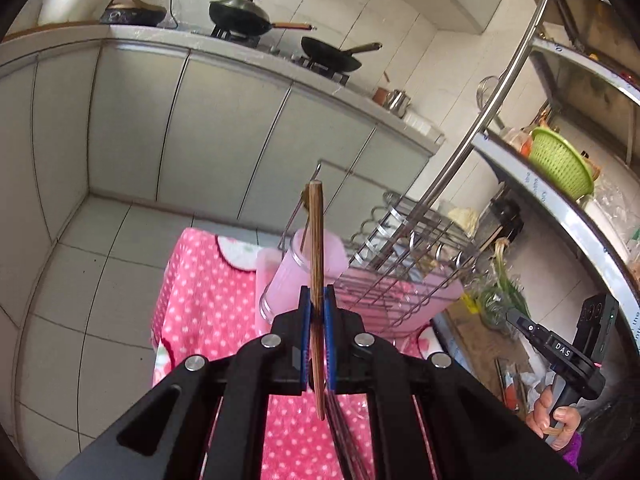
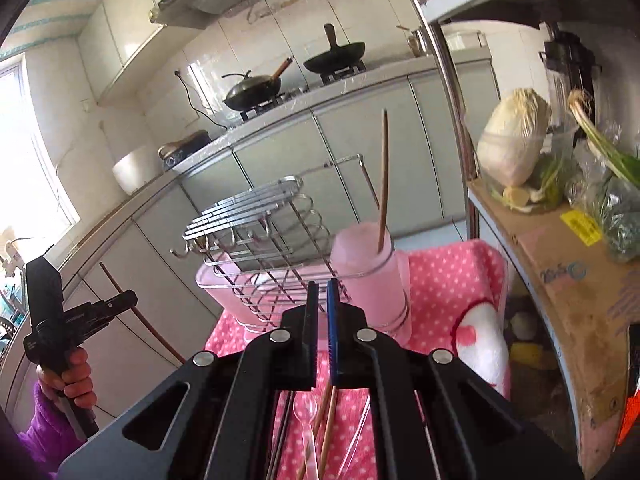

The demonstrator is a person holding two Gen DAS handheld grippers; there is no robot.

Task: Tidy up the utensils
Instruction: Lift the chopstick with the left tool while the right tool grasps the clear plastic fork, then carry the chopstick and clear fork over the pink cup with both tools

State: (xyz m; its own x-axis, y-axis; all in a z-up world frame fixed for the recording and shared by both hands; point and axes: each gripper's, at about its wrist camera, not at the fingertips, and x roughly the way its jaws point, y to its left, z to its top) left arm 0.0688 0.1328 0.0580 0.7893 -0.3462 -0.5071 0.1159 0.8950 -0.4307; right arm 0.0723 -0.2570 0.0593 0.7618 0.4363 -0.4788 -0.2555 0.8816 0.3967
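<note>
Brown wooden chopstick [image 1: 316,248] upright, clamped w/ blue pads; second thin brown chopstick [image 2: 383,184] stands tilted in pink translucent cup [image 2: 370,276].

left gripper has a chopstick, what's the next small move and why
Probably carry the left gripper, shut on a wooden chopstick, forward over the pink cup and tip it in. One chopstick already stands in that cup, and more utensils lie on the dotted cloth.

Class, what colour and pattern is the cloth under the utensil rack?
The cloth is pink with small white polka dots, clearest in the right wrist view.
</note>
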